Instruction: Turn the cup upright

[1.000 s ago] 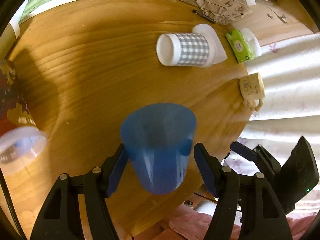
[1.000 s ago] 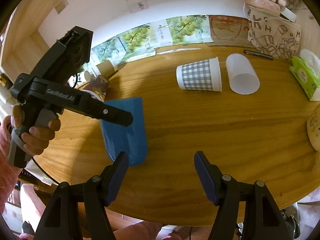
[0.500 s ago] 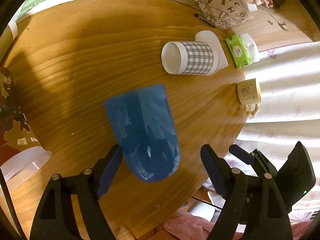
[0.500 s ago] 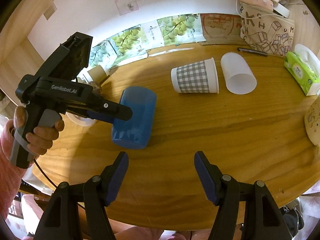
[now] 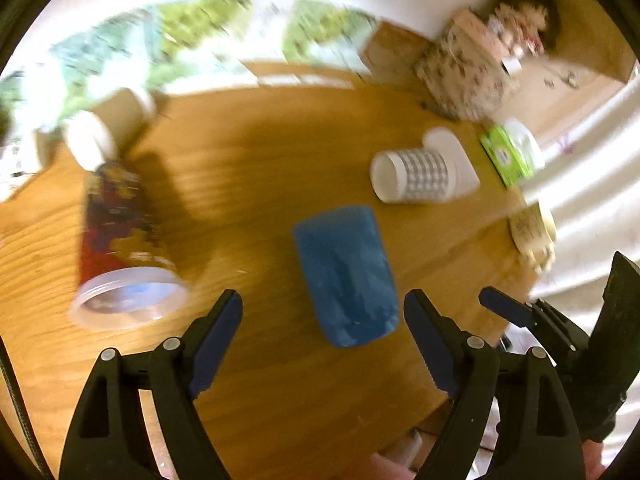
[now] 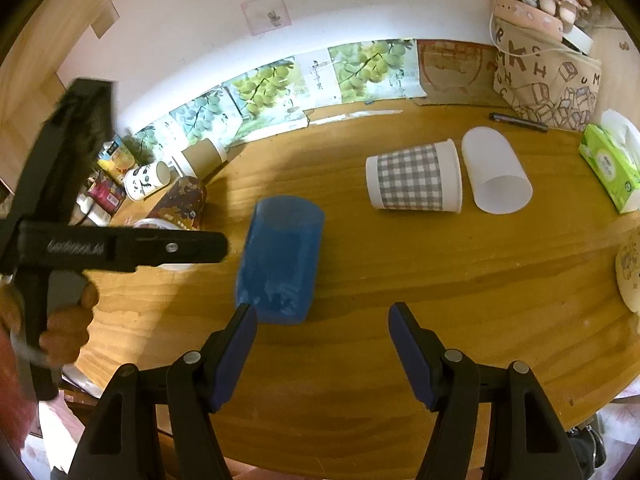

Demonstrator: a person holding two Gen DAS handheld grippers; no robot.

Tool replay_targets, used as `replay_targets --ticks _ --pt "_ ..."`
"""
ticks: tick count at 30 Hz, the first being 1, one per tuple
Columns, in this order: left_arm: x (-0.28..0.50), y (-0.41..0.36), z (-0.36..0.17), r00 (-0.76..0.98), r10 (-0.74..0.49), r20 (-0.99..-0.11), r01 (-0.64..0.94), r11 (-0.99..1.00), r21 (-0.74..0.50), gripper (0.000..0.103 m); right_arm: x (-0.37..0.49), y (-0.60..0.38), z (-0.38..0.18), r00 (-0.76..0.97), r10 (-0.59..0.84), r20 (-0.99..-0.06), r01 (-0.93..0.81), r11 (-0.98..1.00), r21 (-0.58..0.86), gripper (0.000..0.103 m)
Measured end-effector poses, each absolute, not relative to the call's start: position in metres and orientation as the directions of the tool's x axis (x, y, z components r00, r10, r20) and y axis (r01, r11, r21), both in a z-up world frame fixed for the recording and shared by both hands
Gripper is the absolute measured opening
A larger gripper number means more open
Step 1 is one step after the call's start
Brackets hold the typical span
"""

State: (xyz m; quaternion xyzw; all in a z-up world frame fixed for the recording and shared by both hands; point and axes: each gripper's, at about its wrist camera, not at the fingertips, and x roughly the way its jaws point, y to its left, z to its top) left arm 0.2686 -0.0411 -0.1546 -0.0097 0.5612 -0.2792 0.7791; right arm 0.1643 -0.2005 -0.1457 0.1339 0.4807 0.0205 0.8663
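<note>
A blue plastic cup (image 5: pixel 346 274) stands on the wooden table (image 5: pixel 260 184), free of both grippers; it also shows in the right wrist view (image 6: pixel 280 264). My left gripper (image 5: pixel 324 336) is open and empty, just short of the cup, and appears at the left of the right wrist view (image 6: pixel 218 246). My right gripper (image 6: pixel 322 344) is open and empty, to the right of the cup near the front edge. A checked paper cup (image 6: pixel 414 183) and a translucent white cup (image 6: pixel 496 176) lie on their sides further back.
A dark patterned cup (image 5: pixel 120 240) with a clear lid stands at the left. A green tissue pack (image 6: pixel 610 168), a printed bag (image 6: pixel 544 80), a pen (image 6: pixel 518 122) and small cups (image 6: pixel 146 181) line the back. A cream mug (image 5: pixel 534 232) sits at the right edge.
The left gripper let go of the blue cup, left it standing on the table, and drew back and tilted up. The right gripper barely moved.
</note>
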Motion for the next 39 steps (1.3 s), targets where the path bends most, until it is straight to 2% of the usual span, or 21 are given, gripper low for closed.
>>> replay_targets --ticks 5,12,15,26,39 --pt "0.241 -0.016 -0.135 0.447 -0.384 -0.808 0.332 0.91 -0.248 0.086 0.169 -0.193 -0.141 0.565 0.149 -0.811 0.094 0.966 0.242 0.069" --pt "0.216 0.001 -0.135 0.529 -0.307 -0.791 0.253 0.947 -0.199 0.086 0.176 -0.184 -0.137 0.601 0.127 -0.789 0.102 0.967 0.233 0.069" --pt "0.204 0.002 -0.137 0.528 -0.251 -0.811 0.232 0.962 -0.147 0.086 0.179 -0.179 -0.135 0.619 0.121 -0.776 0.105 0.966 0.234 0.069" --pt "0.166 0.011 -0.147 0.484 -0.254 -0.837 0.23 0.96 -0.158 0.086 0.21 -0.16 -0.148 0.578 0.142 -0.804 0.1 0.965 0.243 0.069" --pt "0.167 0.022 -0.161 0.428 -0.236 -0.872 0.223 0.963 -0.151 0.086 0.256 -0.161 -0.189 0.421 0.11 -0.9 0.207 0.955 0.214 0.069"
